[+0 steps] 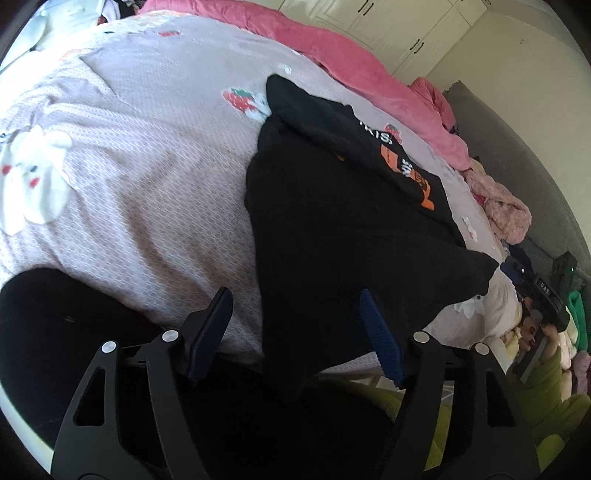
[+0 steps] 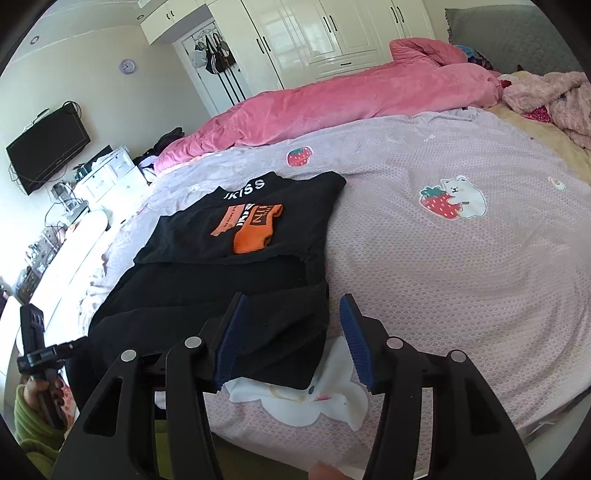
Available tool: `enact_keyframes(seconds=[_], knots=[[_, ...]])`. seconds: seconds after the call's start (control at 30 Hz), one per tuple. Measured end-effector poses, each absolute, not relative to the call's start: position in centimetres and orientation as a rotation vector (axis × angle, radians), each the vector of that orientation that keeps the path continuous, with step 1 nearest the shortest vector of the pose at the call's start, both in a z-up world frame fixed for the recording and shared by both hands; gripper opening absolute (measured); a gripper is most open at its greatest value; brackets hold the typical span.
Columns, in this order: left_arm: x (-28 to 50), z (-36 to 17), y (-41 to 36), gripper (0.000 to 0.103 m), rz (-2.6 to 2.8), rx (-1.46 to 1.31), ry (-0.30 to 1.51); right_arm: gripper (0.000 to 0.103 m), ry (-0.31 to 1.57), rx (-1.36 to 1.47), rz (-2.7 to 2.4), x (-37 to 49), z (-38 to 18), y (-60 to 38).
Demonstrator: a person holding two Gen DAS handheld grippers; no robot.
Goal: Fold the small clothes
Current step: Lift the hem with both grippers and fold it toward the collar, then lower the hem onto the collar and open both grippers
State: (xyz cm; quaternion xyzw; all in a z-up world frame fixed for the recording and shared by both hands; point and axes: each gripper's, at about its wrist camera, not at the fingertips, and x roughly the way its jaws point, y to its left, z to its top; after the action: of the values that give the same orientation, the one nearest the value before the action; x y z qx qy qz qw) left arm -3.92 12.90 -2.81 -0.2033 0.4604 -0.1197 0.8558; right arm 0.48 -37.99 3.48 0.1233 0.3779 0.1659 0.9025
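Observation:
A black shirt with an orange print and white letters lies flat on the lilac bedsheet. Its near part is doubled over in a loose layer. My left gripper is open, low over the shirt's near edge. Black cloth lies between its jaws, and its left pad stands clear over the sheet. My right gripper is open too, astride the near right corner of the shirt, and its pads are not pressing on the cloth. Each view shows the other gripper in a hand at the side: right gripper, left gripper.
A pink duvet runs along the far side of the bed. A fluffy pink garment lies near the grey headboard. White wardrobes, a wall television and a cluttered white dresser stand beyond. A dark cloth lies near left.

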Motion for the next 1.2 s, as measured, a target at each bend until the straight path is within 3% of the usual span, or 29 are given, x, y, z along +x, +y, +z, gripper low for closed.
enact_keyframes(seconds=[0.27, 0.33, 0.4, 0.43, 0.93, 1.2], knots=[[-3.3, -4.3, 10.5, 0.061, -0.281, -0.367, 1.027, 0.051, 0.885, 0.307, 0.324, 2.2, 1.0, -37.5], [-3.2, -4.4, 10.2, 0.034, -0.292, -0.374, 1.024, 0.042, 0.891, 0.313, 0.324, 2.4, 0.6, -37.4], [-3.2, -4.3, 10.1, 0.008, -0.287, -0.364, 1.020, 0.009, 0.887, 0.303, 0.330, 2.5, 0.6, -37.2], [-3.3, -4.1, 10.2, 0.003, -0.287, -0.363, 1.013, 0.009, 0.876, 0.294, 0.334, 2.4, 0.8, -37.1], [2.4, 5.3, 13.6, 0.003, -0.311, -0.445, 0.745, 0.008, 0.625, 0.358, 0.385, 5.7, 7.0, -37.8], [10.5, 5.5, 13.3, 0.003, -0.269, -0.486, 0.754, 0.009, 0.598, 0.370, 0.332, 11.7, 7.7, -37.7]])
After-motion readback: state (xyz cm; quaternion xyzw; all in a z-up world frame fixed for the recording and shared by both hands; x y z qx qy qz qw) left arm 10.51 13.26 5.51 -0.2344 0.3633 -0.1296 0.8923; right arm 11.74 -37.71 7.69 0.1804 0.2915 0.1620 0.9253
